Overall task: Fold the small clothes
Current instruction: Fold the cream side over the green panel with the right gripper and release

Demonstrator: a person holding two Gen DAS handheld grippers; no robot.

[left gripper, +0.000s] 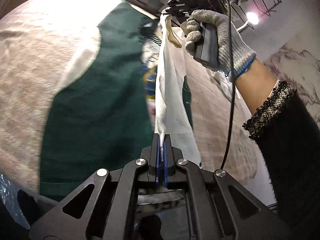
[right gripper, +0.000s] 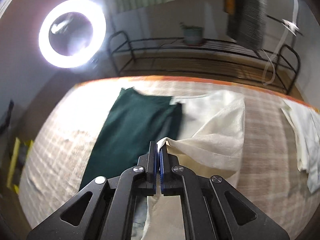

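A white garment [left gripper: 170, 100] is stretched in the air between both grippers. My left gripper [left gripper: 162, 138] is shut on one end of it. The right gripper [left gripper: 170, 14], held by a gloved hand [left gripper: 218, 40], pinches the far end. In the right wrist view my right gripper [right gripper: 159, 145] is shut on a corner of the white garment [right gripper: 218, 132], which drapes to the right over the table. A dark green garment [right gripper: 136, 128] lies flat on the beige patterned table cover [right gripper: 60, 144]. The same green garment [left gripper: 96, 108] lies under the white one, with a printed patch beside it.
More white cloth [right gripper: 306, 140] lies at the table's right edge. Behind the table stand a black wire rack [right gripper: 200, 46] with a potted plant [right gripper: 193, 35] and a bright ring light [right gripper: 72, 33]. A black cable [left gripper: 230, 100] hangs from the right gripper.
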